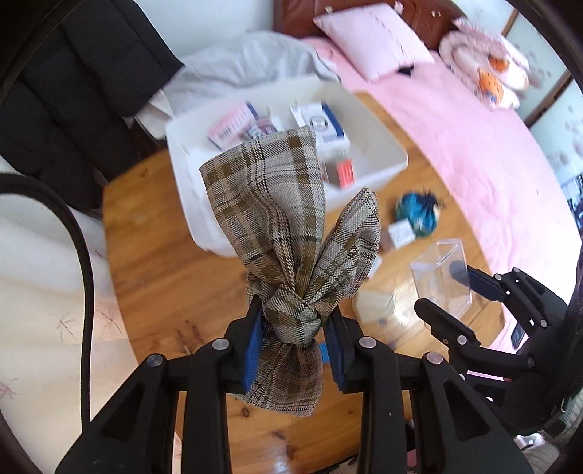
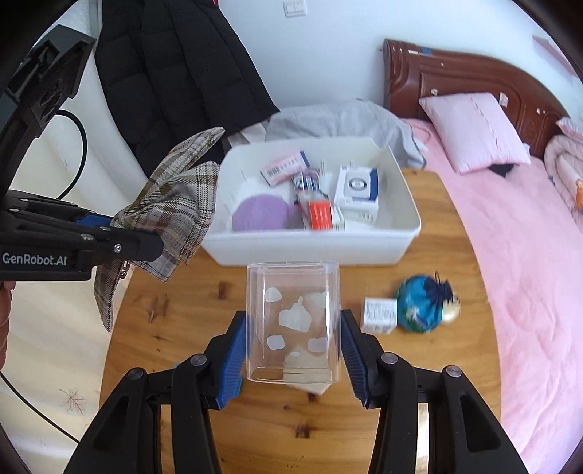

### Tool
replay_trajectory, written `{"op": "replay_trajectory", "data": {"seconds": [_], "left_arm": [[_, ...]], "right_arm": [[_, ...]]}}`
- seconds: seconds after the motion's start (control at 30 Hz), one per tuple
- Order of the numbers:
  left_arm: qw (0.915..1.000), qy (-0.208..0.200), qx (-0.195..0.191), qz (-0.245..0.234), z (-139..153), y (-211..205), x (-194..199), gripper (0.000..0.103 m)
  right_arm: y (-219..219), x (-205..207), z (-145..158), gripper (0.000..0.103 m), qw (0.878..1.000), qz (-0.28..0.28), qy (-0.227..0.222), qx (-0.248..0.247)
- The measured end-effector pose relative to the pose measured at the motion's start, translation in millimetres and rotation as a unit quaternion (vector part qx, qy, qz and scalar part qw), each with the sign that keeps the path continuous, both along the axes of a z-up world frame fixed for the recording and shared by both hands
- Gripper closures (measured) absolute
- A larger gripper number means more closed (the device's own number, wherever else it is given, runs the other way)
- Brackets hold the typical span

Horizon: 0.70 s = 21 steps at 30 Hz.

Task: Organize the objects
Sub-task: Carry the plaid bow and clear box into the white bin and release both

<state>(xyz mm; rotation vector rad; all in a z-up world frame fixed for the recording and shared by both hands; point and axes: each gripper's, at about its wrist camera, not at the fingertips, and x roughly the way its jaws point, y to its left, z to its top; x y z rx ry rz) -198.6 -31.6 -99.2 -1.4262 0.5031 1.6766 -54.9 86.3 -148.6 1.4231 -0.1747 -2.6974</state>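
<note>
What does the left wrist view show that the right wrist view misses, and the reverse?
Left wrist only: the knot of the plaid cloth clamped in the left gripper.
Right wrist only: the purple item in the white bin, and the wall switch.
Both: clear box between the right gripper's fingers, blue pouch, wooden table.

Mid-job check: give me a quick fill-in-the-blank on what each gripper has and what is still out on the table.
1. The left gripper is shut on a knotted ____ cloth.
2. The clear plastic box sits between the jaws of the ____ gripper.
3. The purple ball lies inside the ____ bin.
4. Beside the blue pouch on the table sits a small white ____.

Missing words: plaid; right; white; box
</note>
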Motion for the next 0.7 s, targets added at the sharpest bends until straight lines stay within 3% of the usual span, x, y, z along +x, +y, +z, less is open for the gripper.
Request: {"op": "replay_trajectory", "data": {"seconds": [0.3,0.47,0.7], "left_arm": [[0.9966,0.045,0.042,0.054,38.2,14.6,-35.4,0.069],[0.9936,0.057,0.046,0.086,26.6,33.1,-57.7,0.069],[0.9945,0.054,0.026,0.086,3.4,55.4,-68.8,0.069]], "right_arm": [[11.4,-68.9,-7.0,0.053,1.000,0.016,0.015,0.000],[14.7,-111.4,-29.5,0.053,1.000,0.010,-0.010,0.004],[16.7,-155.6,-58.7,0.053,0.999,0.005,-0.033,0.019]]}}
